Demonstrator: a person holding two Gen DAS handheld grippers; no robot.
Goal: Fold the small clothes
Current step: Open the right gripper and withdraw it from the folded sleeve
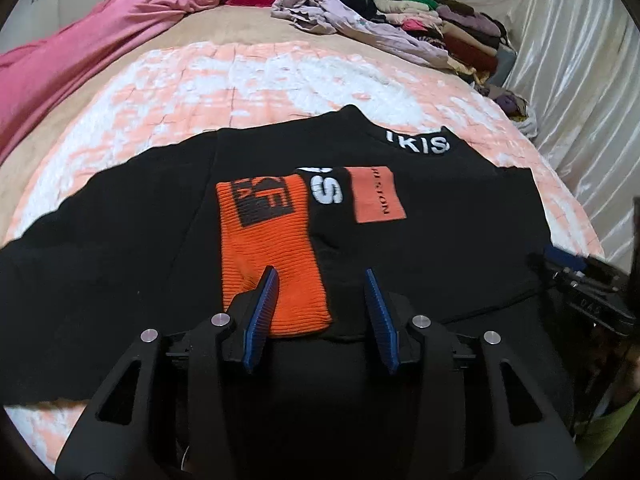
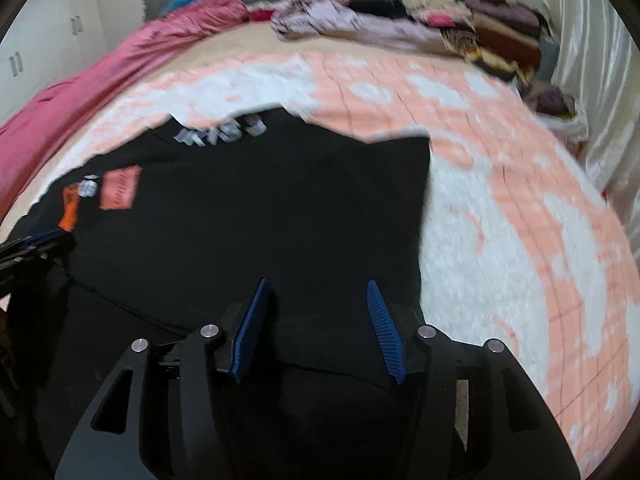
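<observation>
A black top (image 1: 120, 240) with white collar lettering lies spread flat on the peach and white bedspread (image 1: 240, 76). One sleeve with an orange ribbed cuff (image 1: 268, 248) is folded across its chest, beside an orange patch (image 1: 376, 196). My left gripper (image 1: 320, 276) is open just above the near end of the cuff and holds nothing. My right gripper (image 2: 316, 286) is open over the right part of the black top (image 2: 260, 208), near its right edge, empty. The right gripper also shows at the right edge of the left wrist view (image 1: 588, 288).
A pink blanket (image 1: 80, 52) lies along the left side of the bed. A heap of loose and stacked clothes (image 1: 440, 24) sits at the far right corner. A shiny white curtain (image 1: 580, 80) hangs along the right side. White cupboards (image 2: 48, 40) stand at the left.
</observation>
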